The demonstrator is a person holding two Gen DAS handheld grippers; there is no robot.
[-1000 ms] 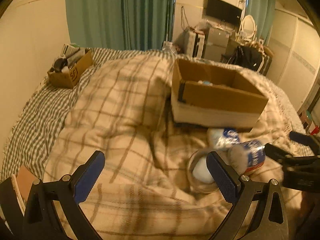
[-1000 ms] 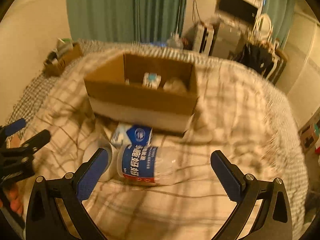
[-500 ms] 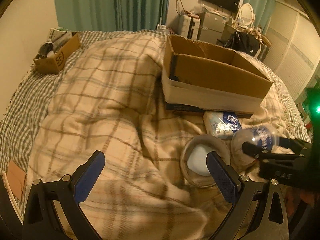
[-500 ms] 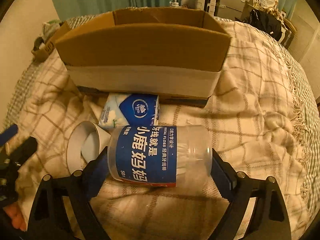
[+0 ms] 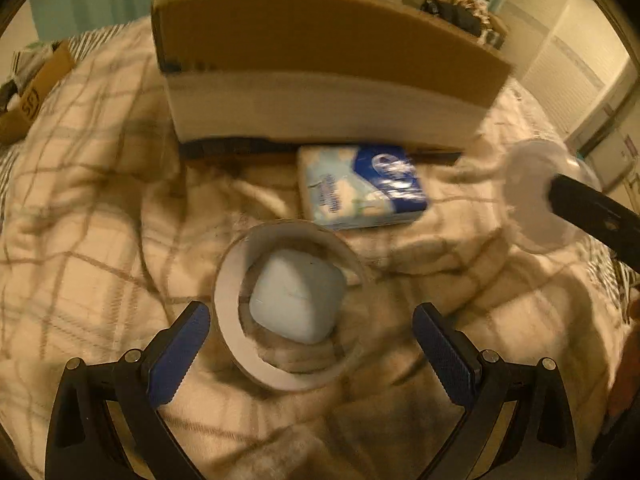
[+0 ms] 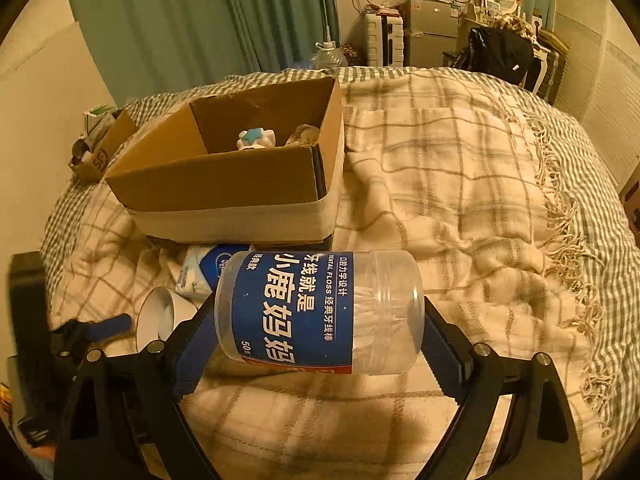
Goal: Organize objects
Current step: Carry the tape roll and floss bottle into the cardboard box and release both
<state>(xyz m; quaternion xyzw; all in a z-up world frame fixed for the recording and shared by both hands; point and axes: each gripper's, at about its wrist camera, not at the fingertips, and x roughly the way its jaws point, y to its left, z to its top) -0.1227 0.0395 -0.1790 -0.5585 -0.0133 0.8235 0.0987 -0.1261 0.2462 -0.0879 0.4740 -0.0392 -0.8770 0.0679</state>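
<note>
My right gripper (image 6: 318,332) is shut on a clear dental floss jar (image 6: 320,312) with a blue label. It holds the jar by its two ends, sideways, above the plaid blanket. The jar's clear end (image 5: 536,208) also shows at the right of the left wrist view. My left gripper (image 5: 310,316) is open and points steeply down. Its fingers stand on either side of a white ring (image 5: 228,320) with a pale rounded object (image 5: 296,296) inside it. A blue and white tissue pack (image 5: 360,184) lies just beyond the ring, in front of an open cardboard box (image 6: 224,184).
The box (image 5: 320,60) sits on the bed and holds a small white and blue toy (image 6: 256,138). A smaller carton (image 6: 100,152) with clutter sits at the far left. The blanket's fringe (image 6: 568,216) runs along the right. Furniture stands behind the bed.
The right gripper has closed on the floss jar and lifted it off the blanket. The left gripper has dropped and moved forward until its fingers straddle the white ring.
</note>
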